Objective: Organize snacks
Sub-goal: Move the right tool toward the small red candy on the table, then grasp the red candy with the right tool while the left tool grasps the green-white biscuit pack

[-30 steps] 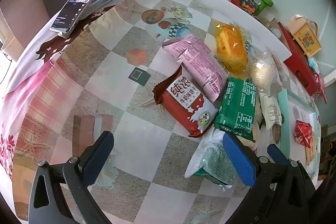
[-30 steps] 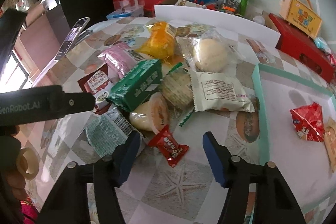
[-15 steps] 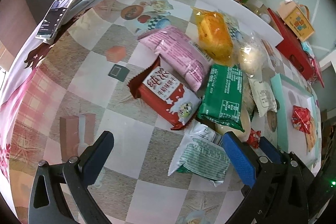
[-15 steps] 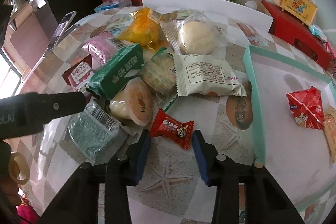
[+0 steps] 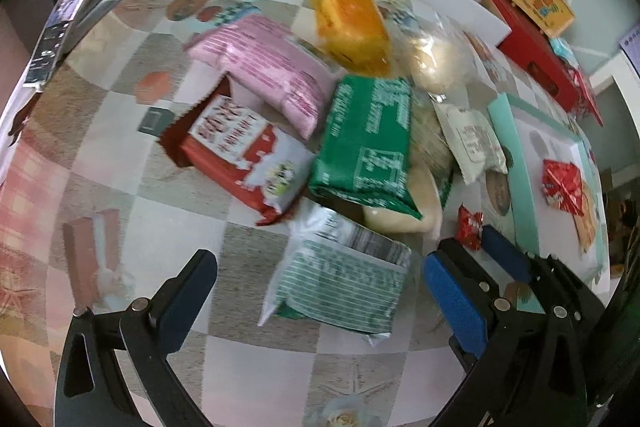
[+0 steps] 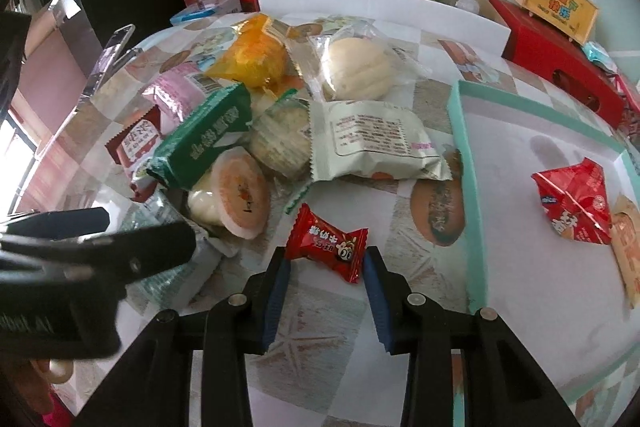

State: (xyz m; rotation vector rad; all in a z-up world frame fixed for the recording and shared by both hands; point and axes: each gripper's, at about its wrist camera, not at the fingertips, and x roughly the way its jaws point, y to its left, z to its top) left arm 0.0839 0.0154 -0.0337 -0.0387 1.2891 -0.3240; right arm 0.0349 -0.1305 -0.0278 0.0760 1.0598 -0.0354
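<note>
Right tool [image 6: 325,269] pinches the small red foil candy wrapper [image 6: 326,242]; next, carry it into the teal-rimmed tray [image 6: 464,163] at right.

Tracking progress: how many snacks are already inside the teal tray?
2: a red crinkled packet lies towards the right of the teal tray, and an orange-tan packet lies just beyond it at the picture's edge. The tray runs out of frame, so more may be hidden.

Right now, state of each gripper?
Left gripper: open, over the green-striped packet, not gripping it.
Right gripper: shut on the red candy.
</note>
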